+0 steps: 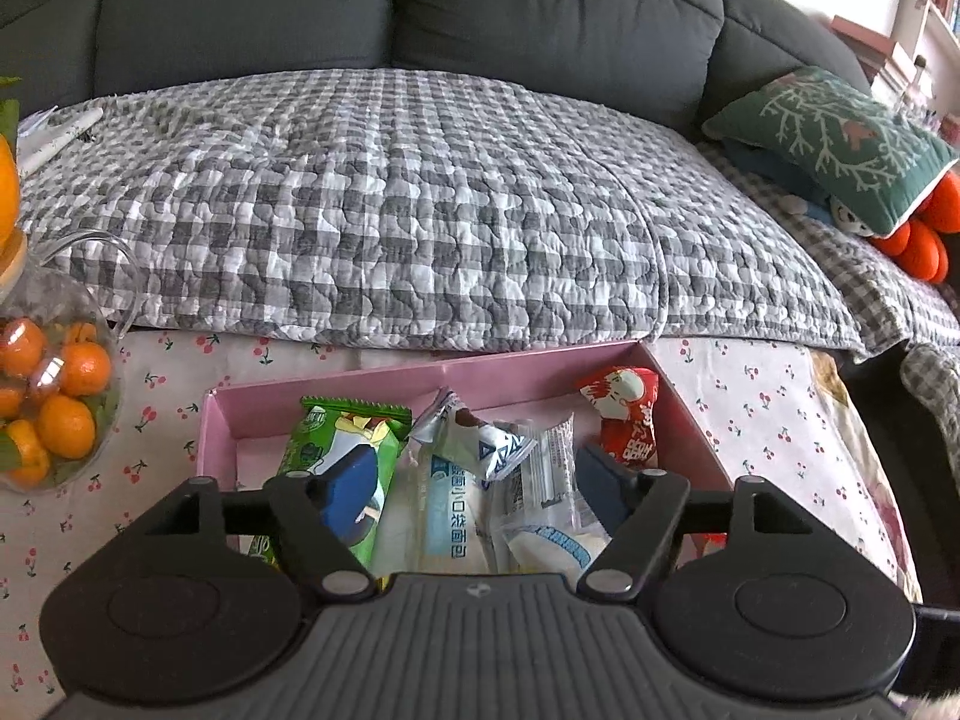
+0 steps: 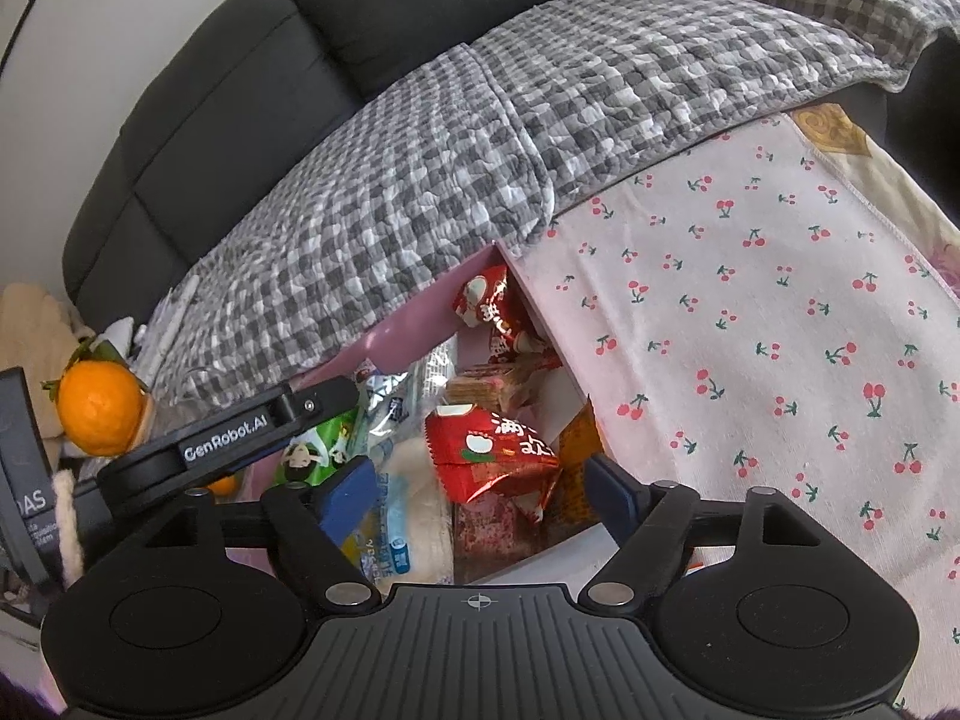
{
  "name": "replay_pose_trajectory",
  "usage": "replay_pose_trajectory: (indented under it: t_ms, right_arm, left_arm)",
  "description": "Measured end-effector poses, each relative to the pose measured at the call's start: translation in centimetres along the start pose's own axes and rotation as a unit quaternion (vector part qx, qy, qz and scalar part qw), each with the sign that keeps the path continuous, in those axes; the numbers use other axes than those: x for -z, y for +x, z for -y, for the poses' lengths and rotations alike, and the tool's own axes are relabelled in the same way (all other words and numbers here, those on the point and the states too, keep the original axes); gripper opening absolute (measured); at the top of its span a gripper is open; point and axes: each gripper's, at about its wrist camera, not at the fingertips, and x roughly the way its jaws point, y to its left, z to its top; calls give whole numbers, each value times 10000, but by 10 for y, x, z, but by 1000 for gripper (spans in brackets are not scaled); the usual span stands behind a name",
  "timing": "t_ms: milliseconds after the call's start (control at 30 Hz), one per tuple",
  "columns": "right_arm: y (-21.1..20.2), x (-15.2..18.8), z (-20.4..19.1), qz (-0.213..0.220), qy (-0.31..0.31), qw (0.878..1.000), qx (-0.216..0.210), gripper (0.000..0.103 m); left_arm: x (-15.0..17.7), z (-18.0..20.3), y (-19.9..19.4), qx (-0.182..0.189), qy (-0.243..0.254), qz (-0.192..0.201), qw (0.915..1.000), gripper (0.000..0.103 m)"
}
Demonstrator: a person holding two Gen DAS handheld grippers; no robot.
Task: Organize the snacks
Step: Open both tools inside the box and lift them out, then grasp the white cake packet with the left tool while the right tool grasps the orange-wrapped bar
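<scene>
The left gripper hovers low over the open pink cardboard box on the cherry-print tablecloth, pointing toward the grey checked sofa cover. Its jaws are spread wide and hold nothing. Below them lie a green snack packet, a silver-blue wrapper and clear bread bags.

The right gripper tilts in from the box's right side, jaws equally wide and empty, a red crinkled snack bag lying between its blue fingers. The left gripper's arm reaches over the box beside it.
</scene>
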Motion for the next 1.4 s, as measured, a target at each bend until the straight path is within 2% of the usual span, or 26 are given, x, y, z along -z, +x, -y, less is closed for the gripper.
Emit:
replay_pose_trajectory:
  t_ms: [233, 300, 600, 667, 733, 1100, 1400]
  right_arm:
    - [-8, 2, -3, 65, -53, 10000, 49, 82]
    - [-11, 2, -4, 82, -77, 9999, 79, 86]
    - [-27, 8, -10, 138, -215, 9995, 177, 86]
    - [-30, 11, -12, 122, -270, 9993, 225, 90]
    - [-33, 13, -13, 146, -325, 9990, 281, 93]
    - [-54, 32, -17, 79, -780, 9952, 590, 93]
    - [-62, 51, -15, -95, -1342, 9865, 932, 93]
  left_arm:
    - [7, -1, -11, -23, 27, -87, 10000, 78]
    - [9, -2, -15, -23, 28, -107, 9999, 80]
    - [24, 1, -40, -60, 80, -166, 9998, 95]
    - [29, 1, -46, -77, 71, -206, 9997, 97]
    - [33, 1, -51, -94, 73, -257, 9996, 98]
    - [60, 2, -83, -217, 221, -492, 9983, 102]
    - [94, 7, -95, -257, 364, -604, 9972, 102]
